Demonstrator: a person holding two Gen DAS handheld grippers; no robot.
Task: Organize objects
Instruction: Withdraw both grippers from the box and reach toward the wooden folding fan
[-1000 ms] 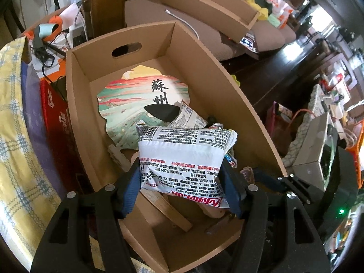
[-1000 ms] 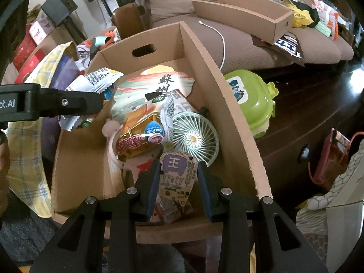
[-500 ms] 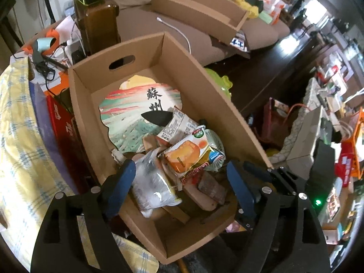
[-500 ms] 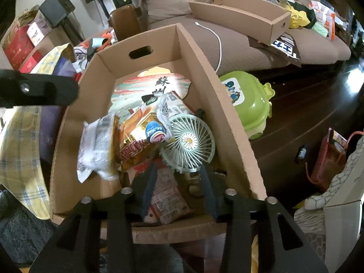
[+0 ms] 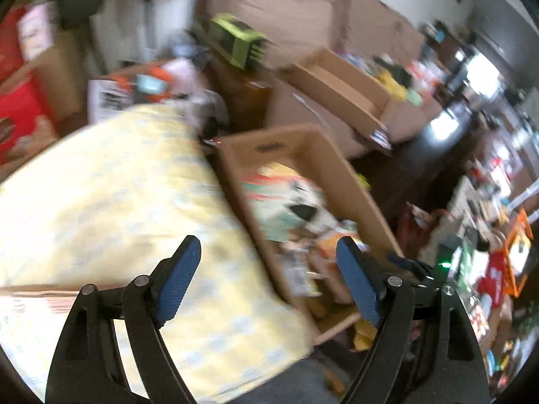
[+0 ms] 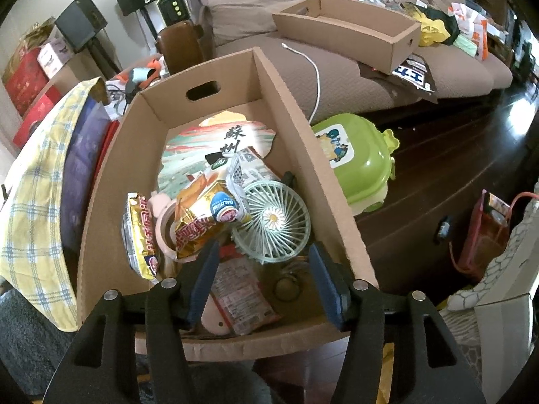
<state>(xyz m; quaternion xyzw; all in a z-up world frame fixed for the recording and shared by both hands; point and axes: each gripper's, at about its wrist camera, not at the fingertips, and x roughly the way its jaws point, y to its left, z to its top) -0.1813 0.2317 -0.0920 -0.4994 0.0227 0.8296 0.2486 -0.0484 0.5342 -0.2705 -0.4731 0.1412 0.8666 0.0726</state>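
Note:
In the right wrist view a large cardboard box (image 6: 296, 128) holds a painted paper fan (image 6: 209, 148), an orange snack bag (image 6: 205, 215), a mint hand fan (image 6: 271, 222) and a noodle packet (image 6: 139, 235) standing on edge by the left wall. My right gripper (image 6: 264, 247) hovers over the box's near end with its jaws opening. A small flat packet (image 6: 239, 293) lies loose on the box floor below them. The left wrist view is blurred. My left gripper (image 5: 267, 240) is open and empty above a yellow checked cloth (image 5: 118, 202), with the box (image 5: 340, 168) to its right.
A green plastic container (image 6: 357, 161) sits on the dark floor right of the box. On the sofa behind lies a shallow cardboard tray (image 6: 350, 40) with a white cable beside it. The yellow checked cloth (image 6: 37, 185) drapes over things left of the box. A red bag (image 6: 485, 232) stands at right.
My left gripper let go of the noodle packet into the box, then swung up and left over the yellow cloth. My right gripper released the small packet and its jaws widened.

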